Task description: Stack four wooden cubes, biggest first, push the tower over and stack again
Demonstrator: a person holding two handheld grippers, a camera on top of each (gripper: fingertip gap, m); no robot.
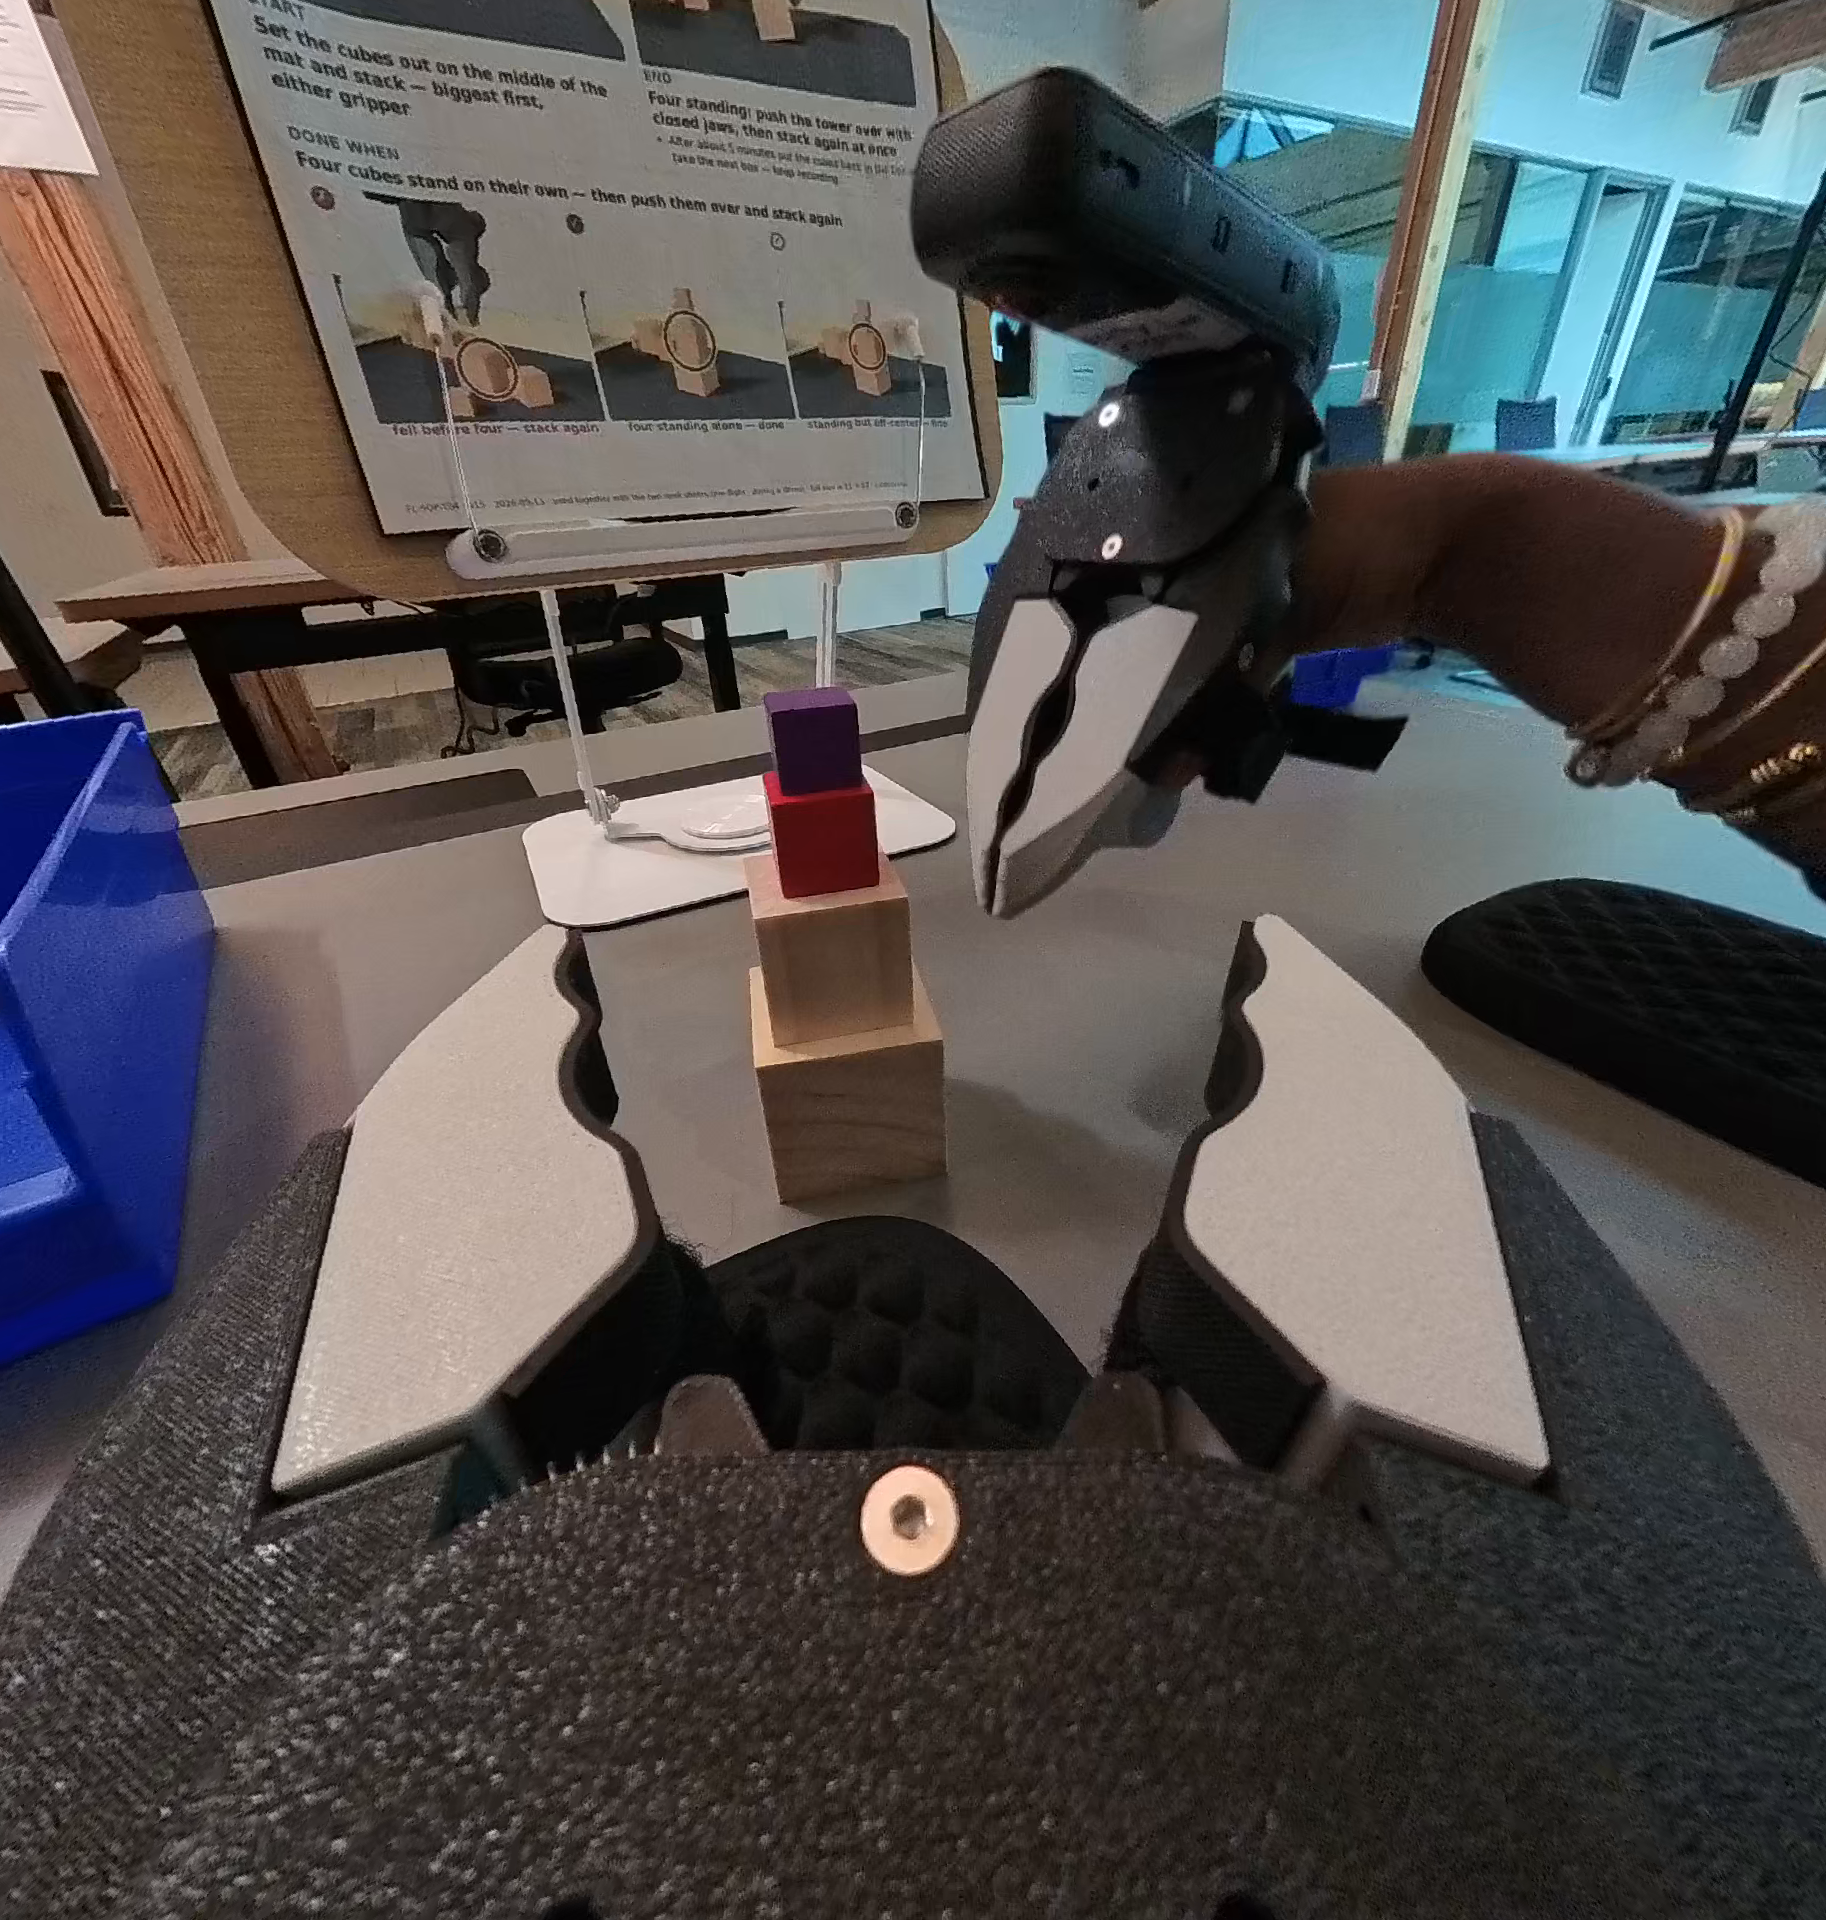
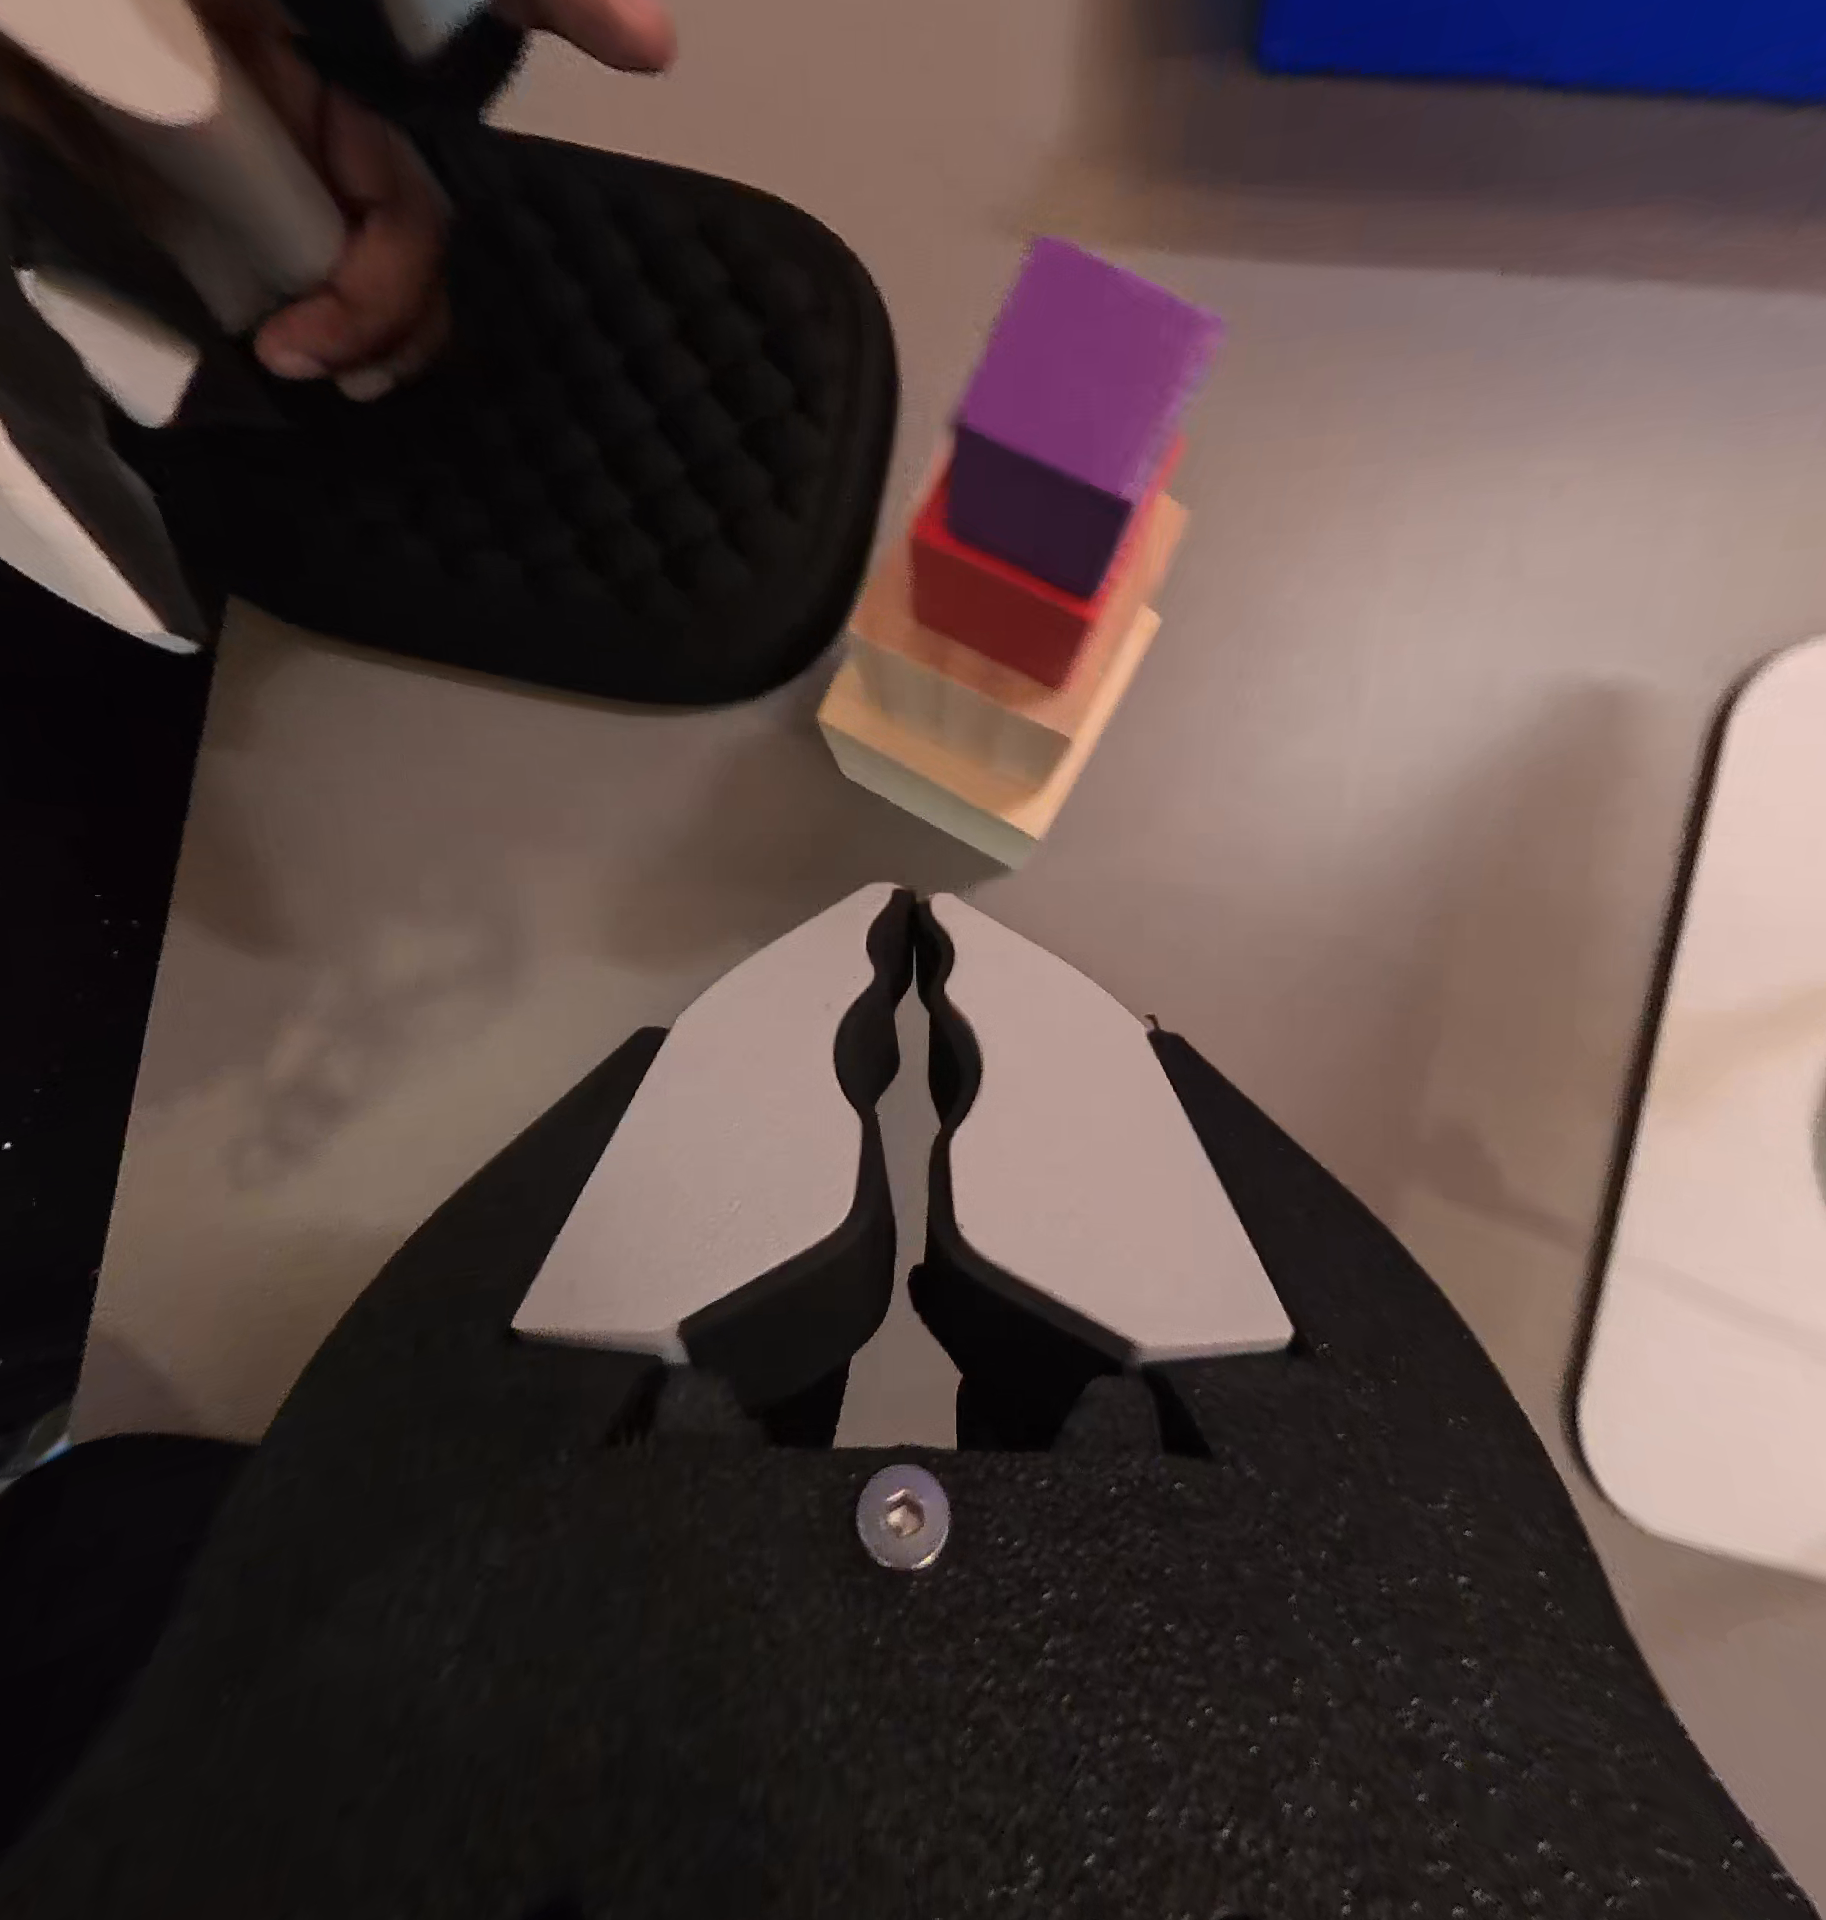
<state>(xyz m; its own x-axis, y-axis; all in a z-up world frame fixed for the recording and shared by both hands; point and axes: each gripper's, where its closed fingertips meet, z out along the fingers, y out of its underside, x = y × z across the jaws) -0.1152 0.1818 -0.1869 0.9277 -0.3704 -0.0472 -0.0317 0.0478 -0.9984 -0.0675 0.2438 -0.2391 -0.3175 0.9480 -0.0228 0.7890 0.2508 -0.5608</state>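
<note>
At frame centre, a four-cube tower (image 1: 836,935) stands free on the tabletop (image 1: 1096,1039), largest cube lowest for steadiness. The left gripper (image 1: 904,997) fingers gape empty before it; right gripper (image 1: 997,899) fingers are closed on nothing, just right.

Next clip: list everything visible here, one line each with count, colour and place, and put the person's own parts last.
Wooden cubes: 2, pale wood, bottom of a four-cube tower on the table, smaller on larger.
Red cube: 1, red, third in the tower.
Purple cube: 1, purple, top.
Table: 1, grey.
Mat: 1, black, quilted, right of the tower.
Bin: 1, blue, left edge.
Sheet stand: 1, white base behind the tower, holding a printed sheet.
Left tongs: 1, grey and black, open, empty, facing the tower.
Right tongs: 1, shut, empty, beside the tower.
Forearm: 1, with bracelets, behind the right tongs.
</note>
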